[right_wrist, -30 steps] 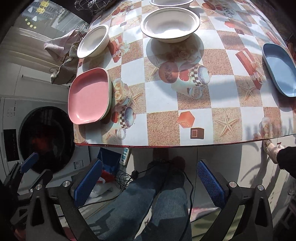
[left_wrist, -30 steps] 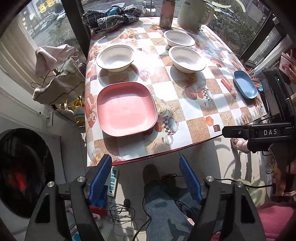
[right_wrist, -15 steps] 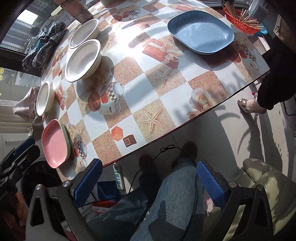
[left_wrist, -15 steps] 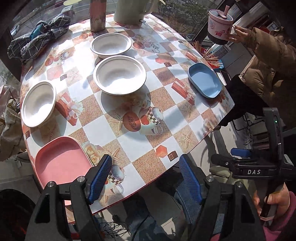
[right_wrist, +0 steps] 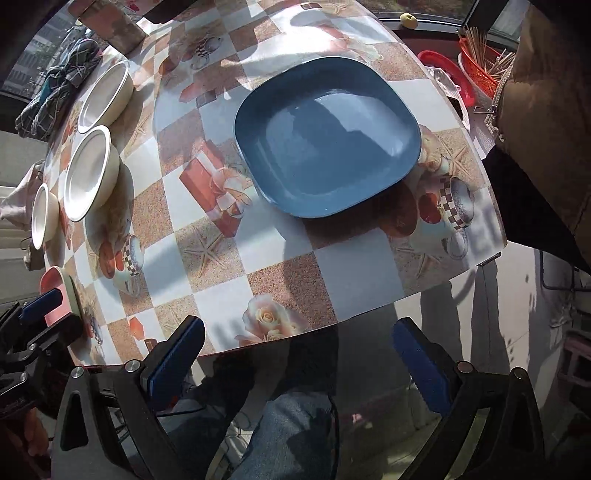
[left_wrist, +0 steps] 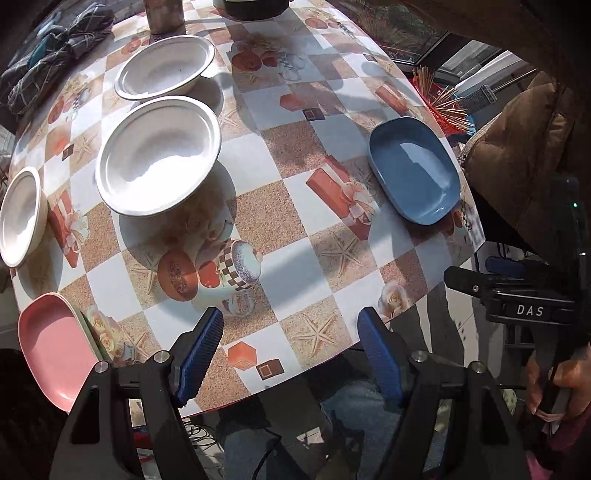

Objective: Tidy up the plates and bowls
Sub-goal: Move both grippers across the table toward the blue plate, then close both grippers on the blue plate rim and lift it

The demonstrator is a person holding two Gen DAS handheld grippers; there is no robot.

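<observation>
A blue square plate [right_wrist: 327, 136] lies near the table's right edge, also seen in the left wrist view [left_wrist: 413, 170]. Three white bowls [left_wrist: 159, 155] [left_wrist: 166, 66] [left_wrist: 20, 216] stand on the left half. A pink plate [left_wrist: 51, 347] on a pale one sits at the front left corner. My left gripper [left_wrist: 290, 354] is open and empty over the front edge. My right gripper [right_wrist: 297, 360] is open and empty, in front of the blue plate, just off the table edge.
The table [left_wrist: 295, 206] has a checked picture cloth. A folded dark cloth [left_wrist: 48, 48] and a tin [left_wrist: 162, 14] stand at the back. A red basket of sticks [right_wrist: 484, 74] is at the right, beside a seated person in a brown coat [right_wrist: 546, 110].
Both grippers have swung right and moved in towards the table. The blue plate now fills the right wrist view. The pink plate has slid to the left edge of both views.
</observation>
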